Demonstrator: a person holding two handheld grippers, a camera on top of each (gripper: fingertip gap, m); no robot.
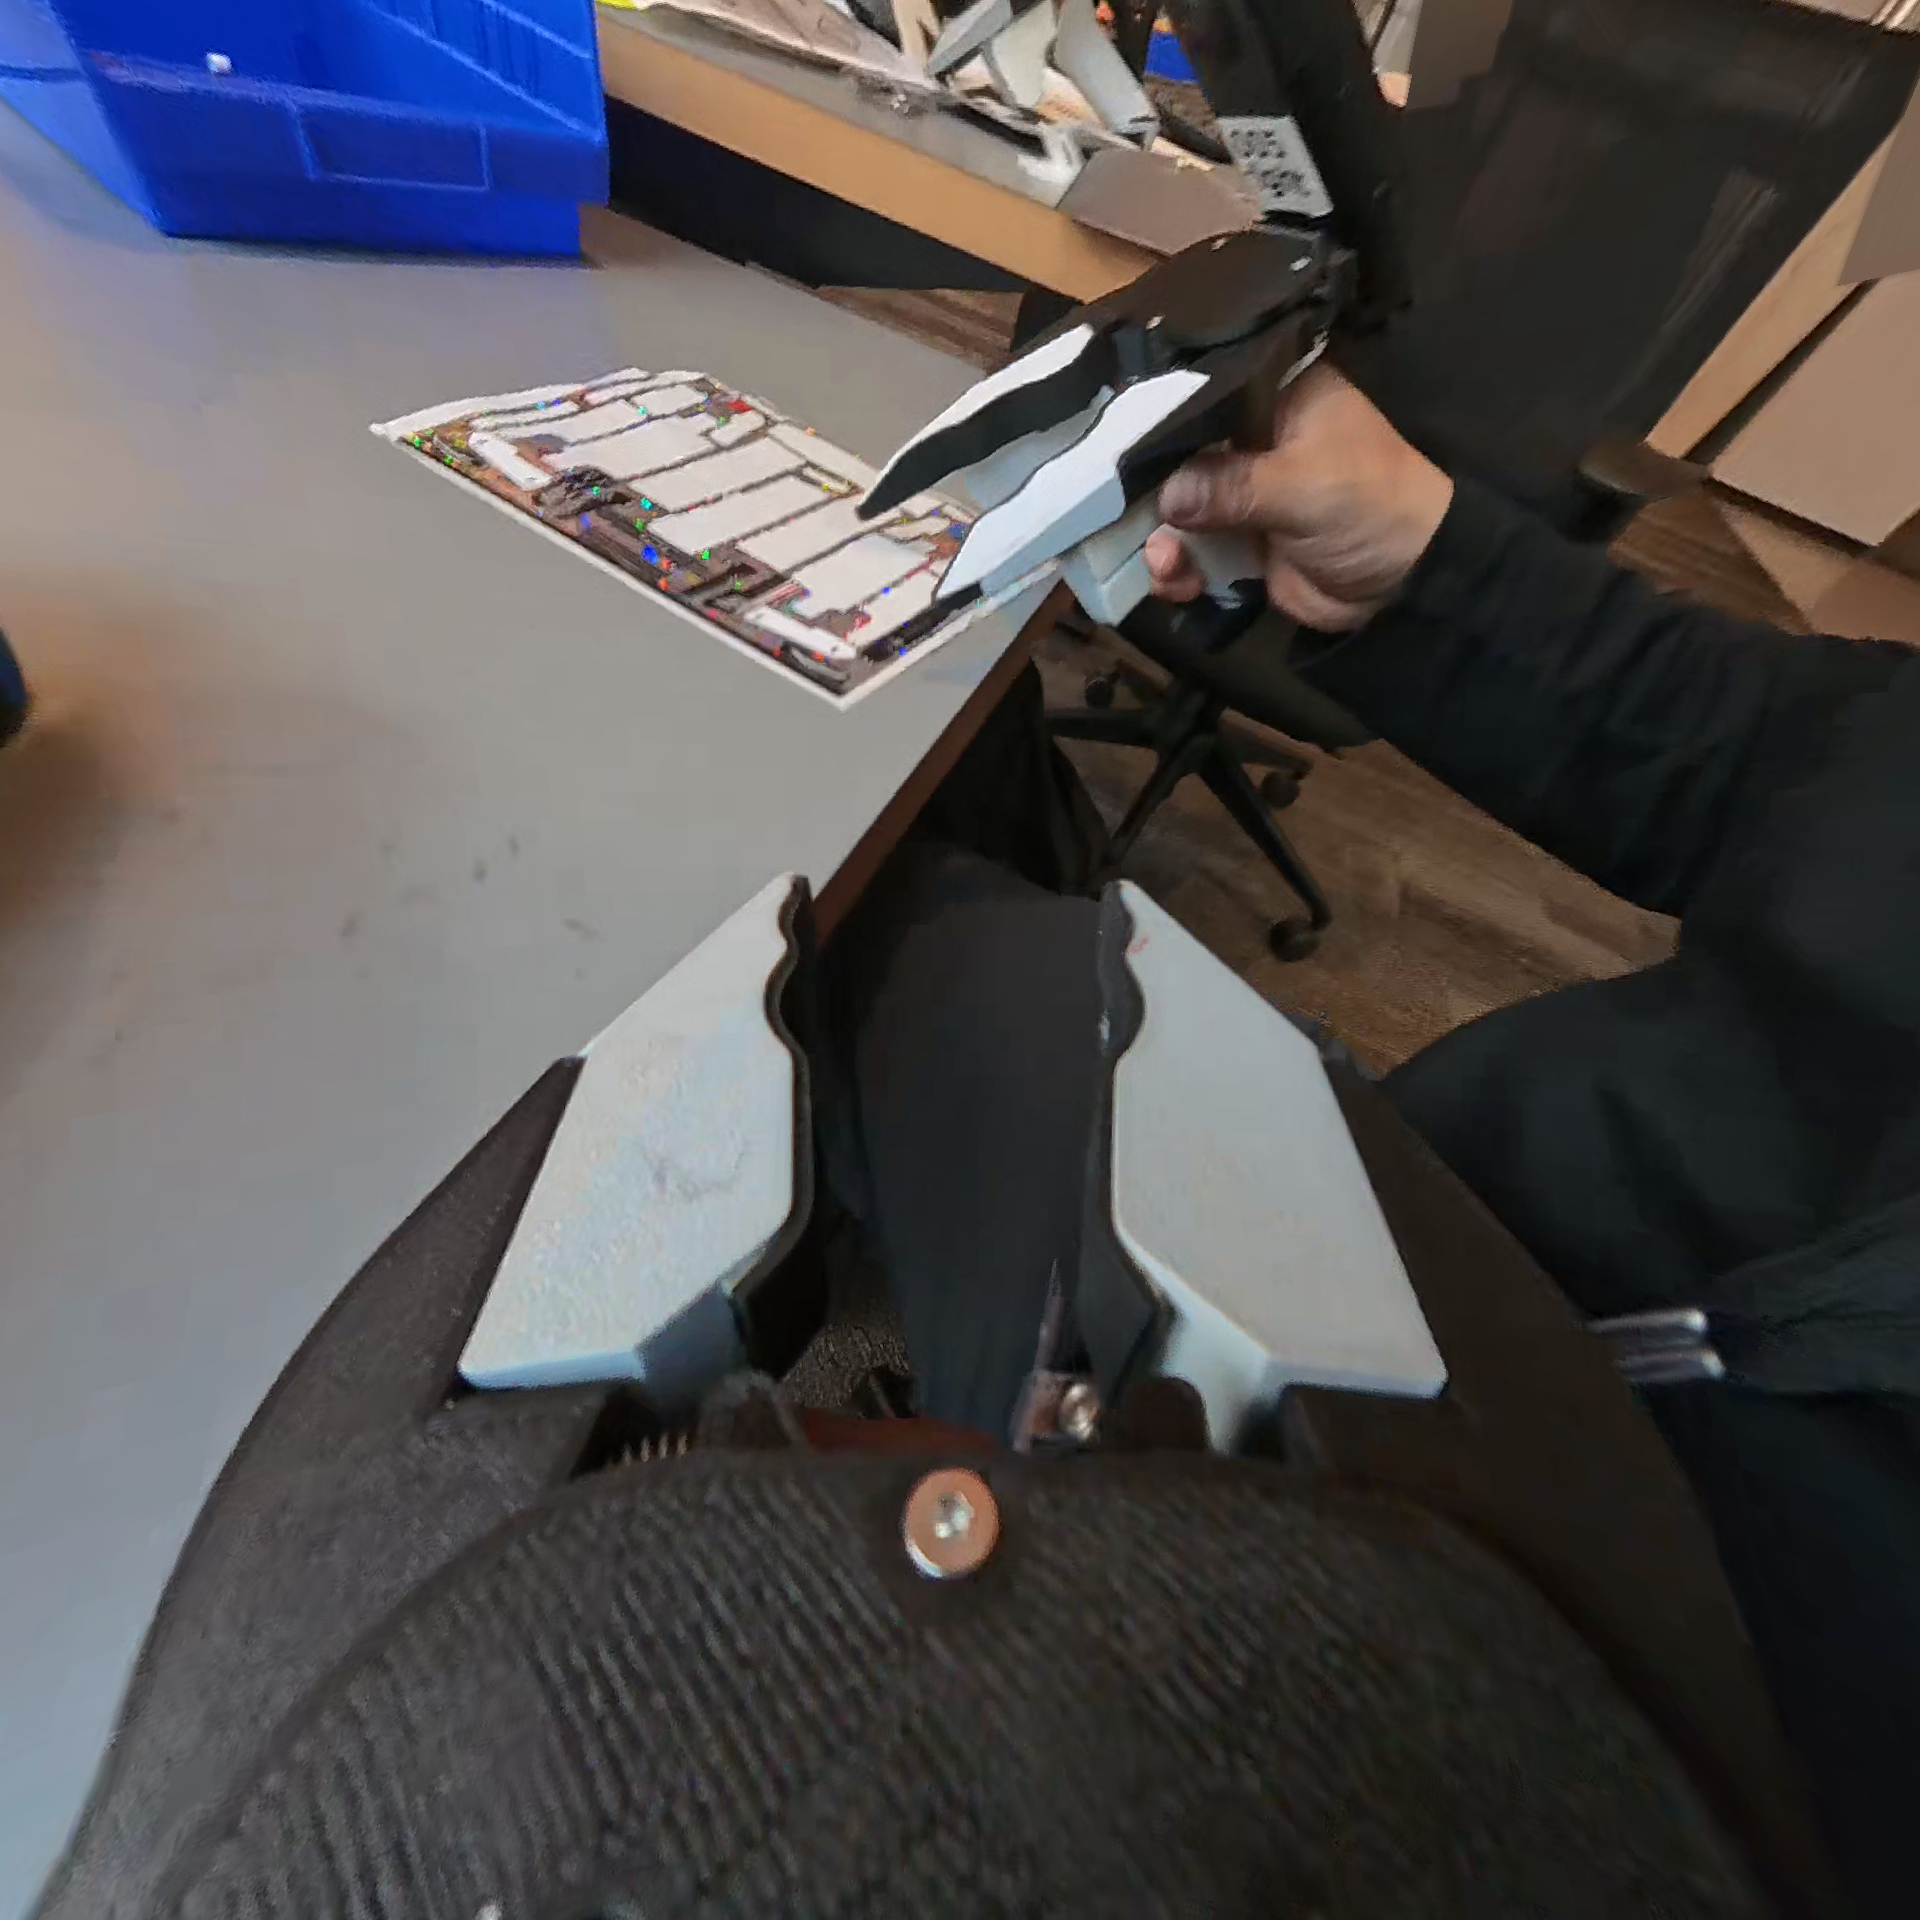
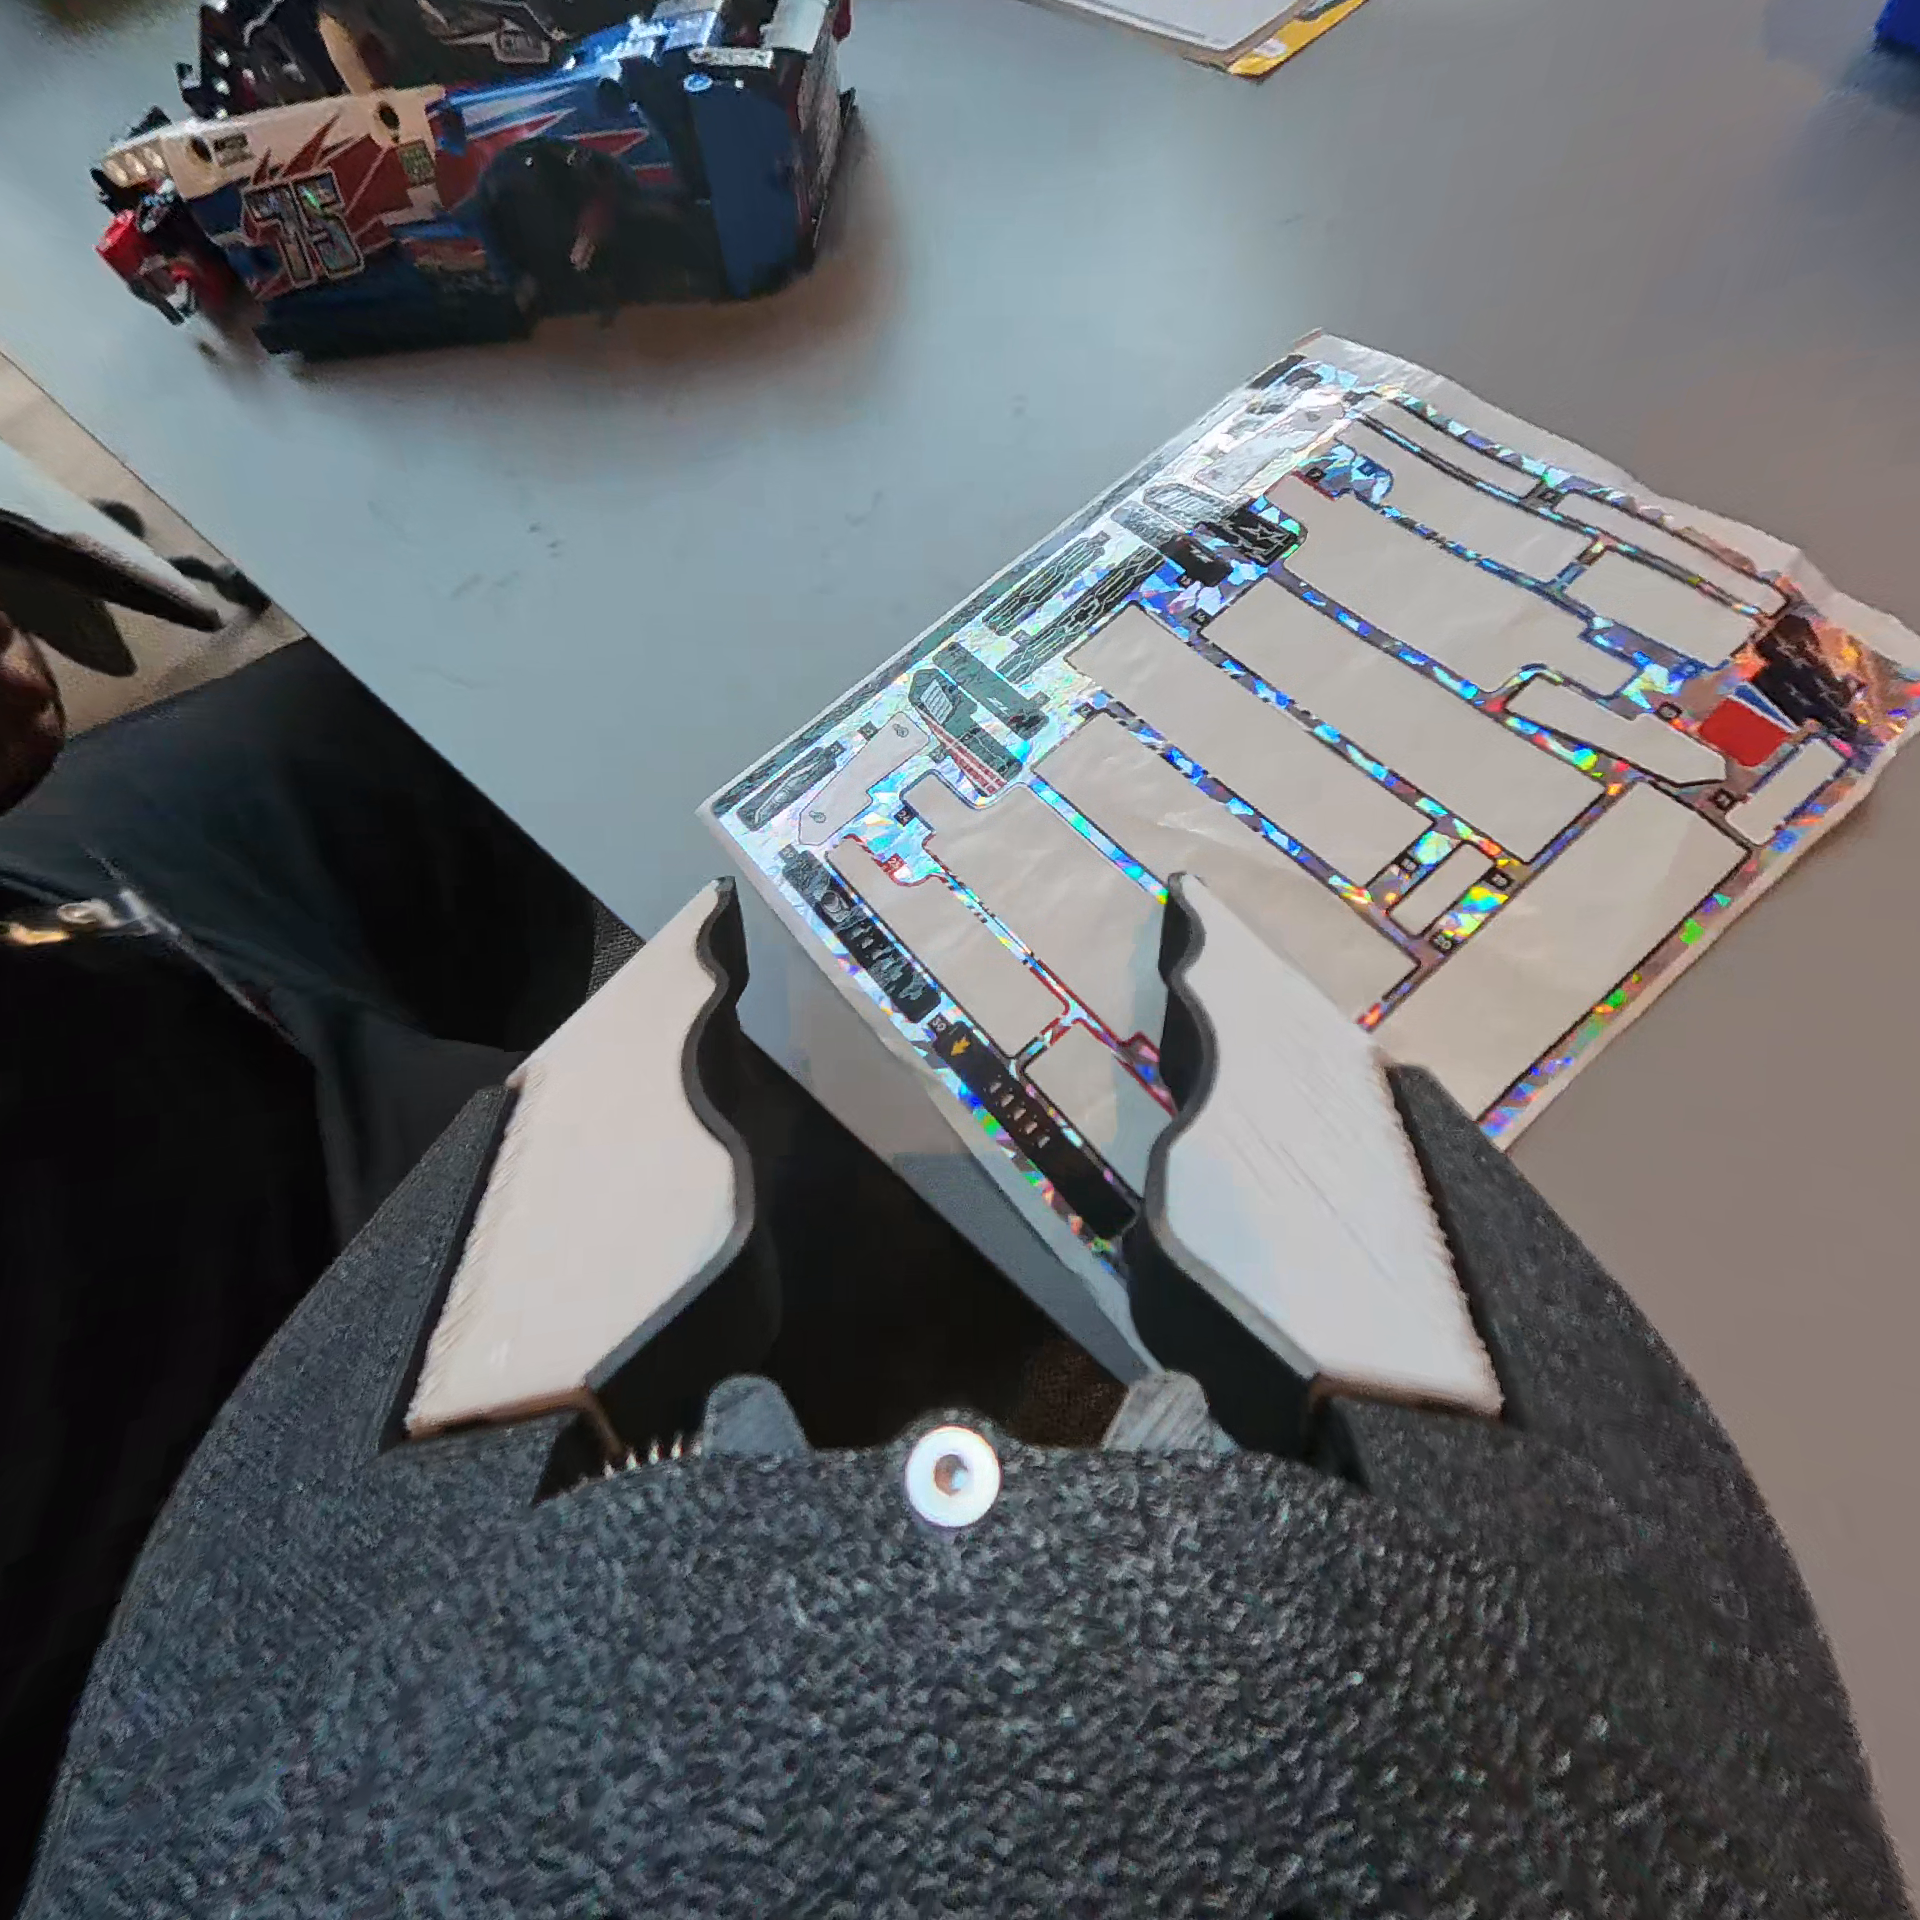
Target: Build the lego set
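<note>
— Lego car [image 2: 468,197], where is it?
— At eleven o'clock on the grey worktop [image 2: 644,520] in the right wrist view, blue, white and red, well apart from both tools.
— And the shiny sticker sheet [image 2: 1299,748]?
— Flat near the worktop's edge, many stickers already peeled off.
— The right gripper [image 2: 945,904]?
— Fingers spread, empty, hovering over the sheet's near corner.
— The left gripper [image 1: 951,904]?
— Also spread, empty, at the worktop's edge, above a dark-clothed lap.

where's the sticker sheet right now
The sticker sheet lies flat on the grey table at its near edge, just ahead of the open right gripper, with the lego car farther back left.
</note>
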